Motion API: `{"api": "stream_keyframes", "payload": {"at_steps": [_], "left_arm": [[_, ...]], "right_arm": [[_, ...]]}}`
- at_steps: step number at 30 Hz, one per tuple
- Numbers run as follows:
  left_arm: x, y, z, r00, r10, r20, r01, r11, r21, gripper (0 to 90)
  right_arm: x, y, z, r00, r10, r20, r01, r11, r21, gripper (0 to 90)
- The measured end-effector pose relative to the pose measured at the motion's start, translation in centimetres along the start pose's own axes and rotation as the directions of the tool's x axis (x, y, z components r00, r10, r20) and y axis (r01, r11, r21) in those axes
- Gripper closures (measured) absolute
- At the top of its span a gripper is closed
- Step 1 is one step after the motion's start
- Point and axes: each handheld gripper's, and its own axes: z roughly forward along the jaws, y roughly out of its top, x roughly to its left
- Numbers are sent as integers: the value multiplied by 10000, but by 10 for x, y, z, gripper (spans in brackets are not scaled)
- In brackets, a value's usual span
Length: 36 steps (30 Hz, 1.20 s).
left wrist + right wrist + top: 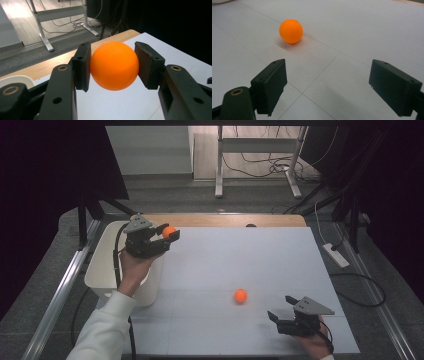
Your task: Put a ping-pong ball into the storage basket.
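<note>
Where pads meet: orange ball.

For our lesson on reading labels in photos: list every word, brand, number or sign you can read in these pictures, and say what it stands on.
None: no readable text, number or sign.
Held orange ball: plain, no print showing.
Orange ball on the table: only a tiny dark speck near its top, too small to read.
Left hand-held gripper, right hand-held gripper, white bin, white table: unmarked.

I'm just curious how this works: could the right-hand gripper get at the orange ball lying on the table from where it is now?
Probably yes. The right gripper stands open, and the loose ball lies a little ahead of it on the bare white table, with nothing between them. It sits slightly off to one side, so the hand would need to swing a bit.
</note>
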Motion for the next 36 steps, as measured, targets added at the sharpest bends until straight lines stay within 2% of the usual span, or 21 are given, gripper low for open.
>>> {"api": "stream_keyframes", "payload": {"at_steps": [15,19,21,27,36], "left_arm": [[25,-2,-12,9973,-449,-584,452,9990,27,499],[29,-2,-13,9963,-447,-728,453,9990,63,499],[35,0,-13,9945,-419,-959,439,9989,184,499],[46,2,-16,9906,-627,-1217,652,9977,167,499],[66,-7,-19,9802,-1030,-1690,1110,9931,381,499]], "right_arm": [[0,0,1,10000,36,19,-36,10000,29,145],[0,0,1,10000,39,2,-39,10000,22,145],[0,0,1,10000,15,-15,-15,10000,-27,145],[0,0,1,10000,18,18,-18,10000,8,145],[1,0,2,10000,-11,-47,11,10000,18,145]]}}
